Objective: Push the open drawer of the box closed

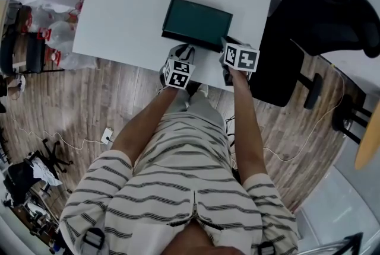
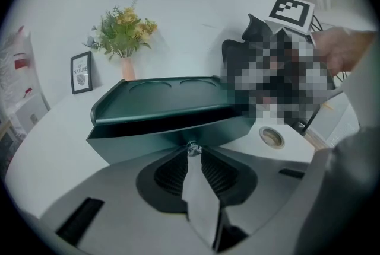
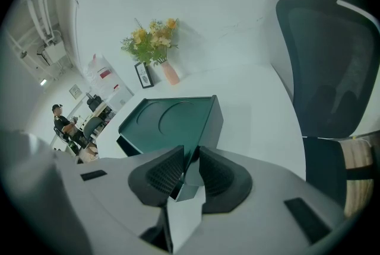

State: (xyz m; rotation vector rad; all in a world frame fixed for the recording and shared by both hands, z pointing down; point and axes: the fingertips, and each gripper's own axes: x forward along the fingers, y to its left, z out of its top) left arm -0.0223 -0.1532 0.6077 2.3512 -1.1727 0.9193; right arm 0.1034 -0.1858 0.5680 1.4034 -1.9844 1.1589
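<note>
Two grippers, one box (image 1: 197, 22). Where does it sit?
— On the white table (image 1: 130, 5), dark green, near the edge where the person in a striped shirt (image 1: 178, 188) stands. Its top is a tray with two round hollows.

And the drawer (image 2: 148, 141)?
— On the side facing the person, standing a little way out, with a dark gap showing under the top.

What is the left gripper (image 2: 192, 160) doing?
— Its jaws are drawn almost together. Their tips are on the small metal knob (image 2: 192, 149) in the middle of the drawer front, which they appear to pinch.

The right gripper (image 3: 189, 160)?
— Its jaws stand apart, the ribbed pads (image 3: 166, 172) either side of the box's near right corner edge. They do not visibly press on it.

Anything else in shot?
— A vase of yellow flowers (image 2: 126, 28) and a small framed picture (image 2: 81, 72) at the far side of the table, well apart from the box. A black office chair (image 3: 332, 70) stands beside the table on the person's right.
</note>
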